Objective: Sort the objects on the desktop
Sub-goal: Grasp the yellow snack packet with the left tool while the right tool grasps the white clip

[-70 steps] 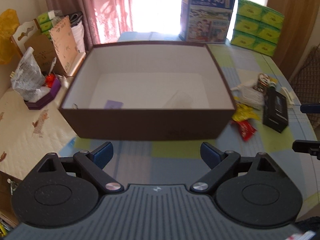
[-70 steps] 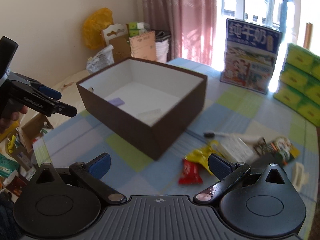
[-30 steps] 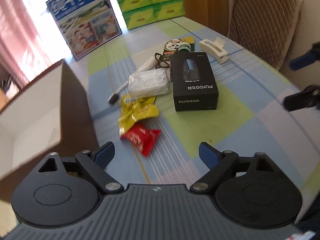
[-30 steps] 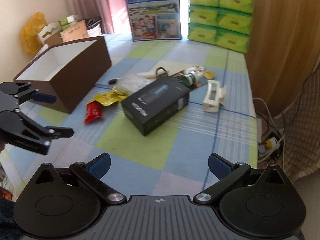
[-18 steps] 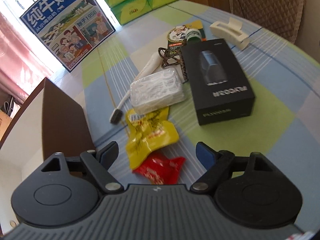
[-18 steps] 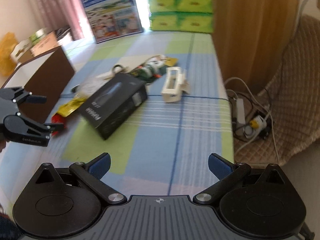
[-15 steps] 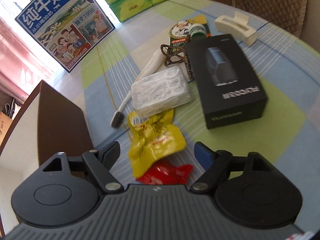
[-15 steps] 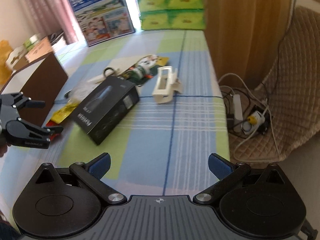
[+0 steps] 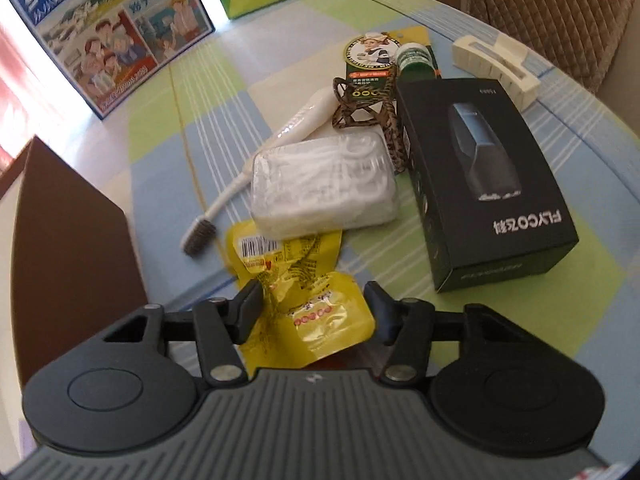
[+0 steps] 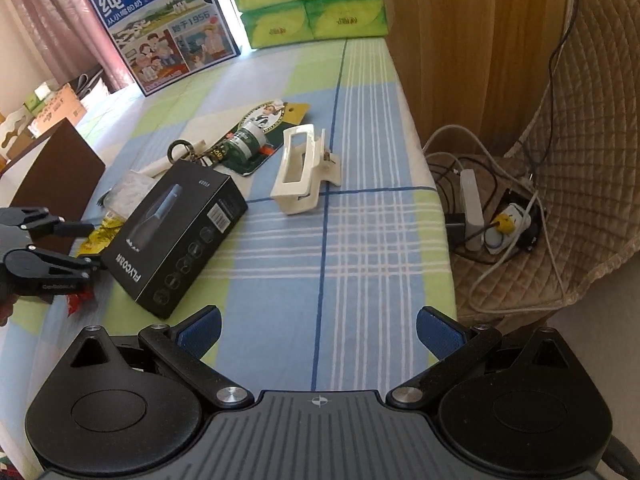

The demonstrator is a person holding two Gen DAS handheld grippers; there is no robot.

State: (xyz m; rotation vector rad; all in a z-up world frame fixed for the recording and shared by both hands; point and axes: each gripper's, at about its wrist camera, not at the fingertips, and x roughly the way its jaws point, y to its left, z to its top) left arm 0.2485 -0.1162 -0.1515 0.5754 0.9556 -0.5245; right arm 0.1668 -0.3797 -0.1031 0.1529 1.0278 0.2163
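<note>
A yellow snack packet [image 9: 304,264] lies flat on the checked tablecloth, and my left gripper [image 9: 314,310] straddles its near end with the jaws partly closed, a finger at each side edge. A red packet [image 10: 78,302] lies under that gripper. Beyond are a clear box of floss picks [image 9: 324,184], a toothbrush [image 9: 224,200], a black FLYCO box [image 9: 480,184], a leopard hair clip [image 9: 360,108], a green bottle [image 9: 414,58] and a cream hair claw [image 10: 300,172]. My right gripper [image 10: 318,330] hangs open over bare cloth near the table's right side, holding nothing.
The brown storage box [image 9: 68,240] stands just left of the left gripper. A blue milk carton case [image 9: 108,28] and green tissue packs [image 10: 316,4] line the far edge. Past the table's right edge is a padded chair with a power strip [image 10: 472,204] and cables.
The left gripper has swung from the brown box to the snack packets, dropped onto the yellow one, and its jaws have narrowed. The right gripper has panned right and stays wide open.
</note>
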